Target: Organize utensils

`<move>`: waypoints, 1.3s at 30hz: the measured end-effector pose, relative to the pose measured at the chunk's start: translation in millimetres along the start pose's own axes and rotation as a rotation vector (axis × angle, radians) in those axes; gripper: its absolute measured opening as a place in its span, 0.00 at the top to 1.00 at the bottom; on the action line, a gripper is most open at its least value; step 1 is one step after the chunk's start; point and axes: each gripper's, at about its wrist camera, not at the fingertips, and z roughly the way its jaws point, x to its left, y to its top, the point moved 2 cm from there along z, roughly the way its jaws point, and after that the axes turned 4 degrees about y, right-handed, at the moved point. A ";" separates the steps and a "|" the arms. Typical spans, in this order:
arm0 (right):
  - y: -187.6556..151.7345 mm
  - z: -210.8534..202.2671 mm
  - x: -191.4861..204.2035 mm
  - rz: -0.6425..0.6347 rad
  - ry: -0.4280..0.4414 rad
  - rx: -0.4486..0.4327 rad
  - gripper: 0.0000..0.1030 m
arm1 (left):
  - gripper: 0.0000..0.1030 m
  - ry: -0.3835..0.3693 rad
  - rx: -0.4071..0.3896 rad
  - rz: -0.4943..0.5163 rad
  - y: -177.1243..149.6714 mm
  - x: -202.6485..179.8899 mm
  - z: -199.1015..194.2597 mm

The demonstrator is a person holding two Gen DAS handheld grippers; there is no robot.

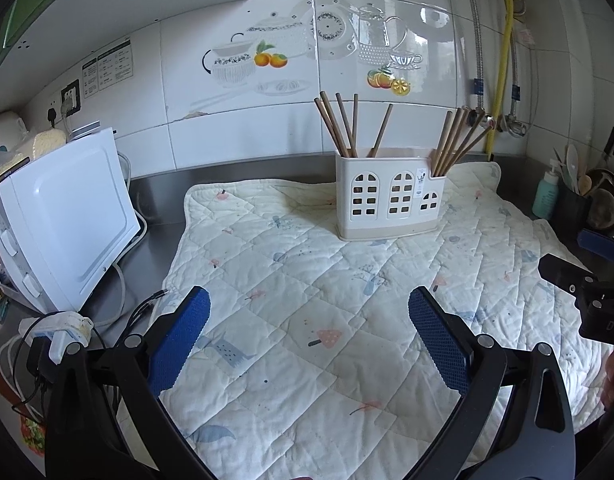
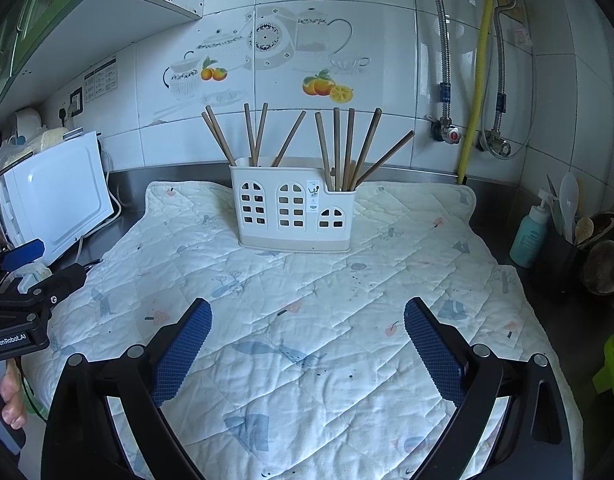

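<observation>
A white utensil holder [image 1: 389, 196] with arched window cut-outs stands at the back of a quilted mat [image 1: 307, 320]; it also shows in the right wrist view [image 2: 295, 212]. Several brown chopsticks [image 1: 343, 128] stand in its taller left compartment [image 2: 253, 134], and several more [image 1: 459, 142] in the lower right compartment [image 2: 353, 148]. My left gripper [image 1: 309, 340] is open and empty above the mat's near part. My right gripper [image 2: 307, 344] is open and empty above the mat too. Each gripper appears at the edge of the other's view.
A white appliance [image 1: 63, 216] with cables and a power plug [image 1: 63, 336] stands at the left. A teal pump bottle [image 2: 531, 236], a dark utensil pot [image 2: 559, 256] and bowls stand at the right. Pipes and valves [image 2: 451, 132] run down the tiled wall.
</observation>
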 end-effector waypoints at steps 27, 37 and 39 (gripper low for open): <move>1.2 -0.6 1.0 0.001 0.002 -0.001 0.09 | 0.05 -0.001 -0.001 0.009 0.9 -3.0 -0.8; 1.2 -1.2 1.2 0.000 0.004 0.000 0.09 | 0.05 -0.003 0.002 0.010 -0.1 -1.2 -1.2; 2.0 -1.2 1.5 -0.001 0.004 -0.001 0.09 | 0.05 -0.004 0.002 0.011 -0.4 -0.5 -1.3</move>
